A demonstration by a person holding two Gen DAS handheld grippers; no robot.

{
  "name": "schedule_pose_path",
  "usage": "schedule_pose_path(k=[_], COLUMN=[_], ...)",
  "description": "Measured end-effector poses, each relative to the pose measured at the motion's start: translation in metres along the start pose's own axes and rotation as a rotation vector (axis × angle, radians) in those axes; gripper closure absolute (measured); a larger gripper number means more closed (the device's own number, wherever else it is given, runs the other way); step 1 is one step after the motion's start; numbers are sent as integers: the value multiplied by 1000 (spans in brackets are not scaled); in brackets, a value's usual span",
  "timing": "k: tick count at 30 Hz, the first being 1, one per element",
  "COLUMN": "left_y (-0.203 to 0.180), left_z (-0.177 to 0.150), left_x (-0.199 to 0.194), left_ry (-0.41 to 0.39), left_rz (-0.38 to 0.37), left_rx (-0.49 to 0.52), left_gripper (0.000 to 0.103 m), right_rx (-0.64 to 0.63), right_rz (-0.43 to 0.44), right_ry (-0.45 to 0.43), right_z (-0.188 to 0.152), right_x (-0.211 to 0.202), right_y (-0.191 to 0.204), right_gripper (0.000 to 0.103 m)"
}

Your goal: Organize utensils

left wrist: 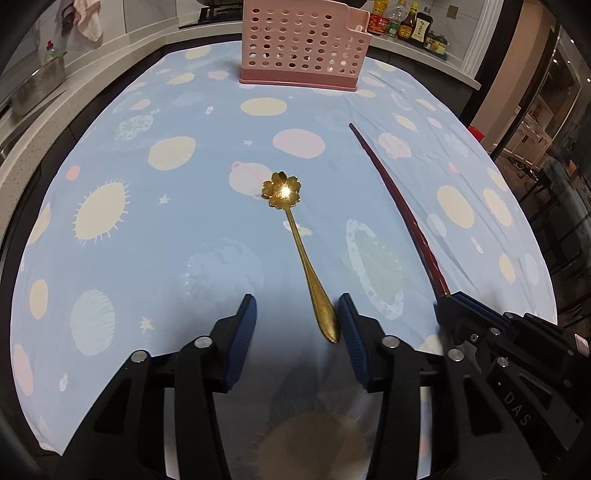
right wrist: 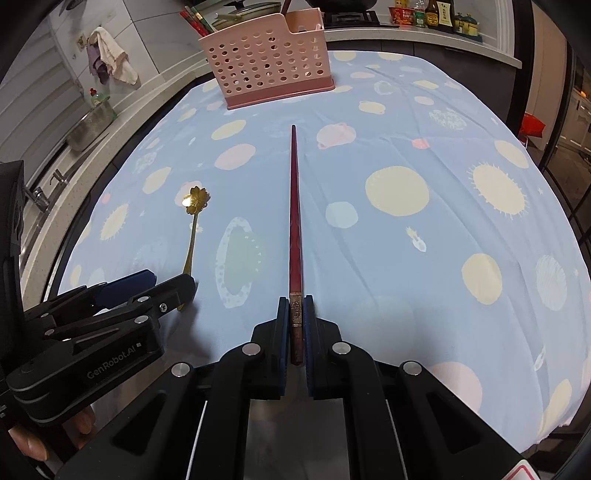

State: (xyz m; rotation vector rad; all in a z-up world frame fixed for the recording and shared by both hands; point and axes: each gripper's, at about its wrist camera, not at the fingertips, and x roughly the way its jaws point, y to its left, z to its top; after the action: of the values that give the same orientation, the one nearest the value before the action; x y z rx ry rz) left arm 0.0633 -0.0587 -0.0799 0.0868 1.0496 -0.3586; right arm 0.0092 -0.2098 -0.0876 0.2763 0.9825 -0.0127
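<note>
The left tongs (left wrist: pixel 297 325) are standing partly apart over the blue planet-print cloth (left wrist: pixel 147 229) covering the counter, straddling the fat end of the gold spoon's (left wrist: pixel 301 243) handle. The right-hand pad (left wrist: pixel 349 328) is sitting just beside that handle, perhaps touching it, though the fisheye makes that hard to judge; the other pad is standing clear, so nothing is being squeezed. The spoon is lying flat on the cloth, its flower-shaped bowl pointing away toward the pink perforated basket (left wrist: pixel 303 44) at the far edge of the counter.

The right tongs (right wrist: pixel 295 325) are pinching the thick, banded end of a dark red chopstick (right wrist: pixel 294 206), narrowed right down onto it. The chopstick is running straight out from the pads toward the basket (right wrist: pixel 269 66), its thin tip stopping well short of it. More red chopsticks (right wrist: pixel 194 18) are poking up behind the basket's far left corner. From the right wrist view, the left tongs (right wrist: pixel 168 286) are showing low at the left edge, beside the spoon (right wrist: pixel 194 218), with fingertips (right wrist: pixel 37 446) of the person's hand underneath.
</note>
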Motion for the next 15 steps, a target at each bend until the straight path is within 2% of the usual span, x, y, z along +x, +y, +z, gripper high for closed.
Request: schedule_pose_path(k=[4, 5, 15], left_y=[1, 2, 13], left_z=[-1, -1, 1], left_x=[0, 0, -14], left_ry=[-7, -5, -20], left_rz=[-1, -8, -44], left_rx=[8, 3, -39], left_gripper=[85, 92, 93], right_rx=[-2, -2, 2], right_rz=[2, 3, 14], right_ry=[-1, -2, -20], right_z=[0, 0, 1], right_x=[0, 0, -10], right_y=[1, 0, 0], right_gripper=[96, 96, 96])
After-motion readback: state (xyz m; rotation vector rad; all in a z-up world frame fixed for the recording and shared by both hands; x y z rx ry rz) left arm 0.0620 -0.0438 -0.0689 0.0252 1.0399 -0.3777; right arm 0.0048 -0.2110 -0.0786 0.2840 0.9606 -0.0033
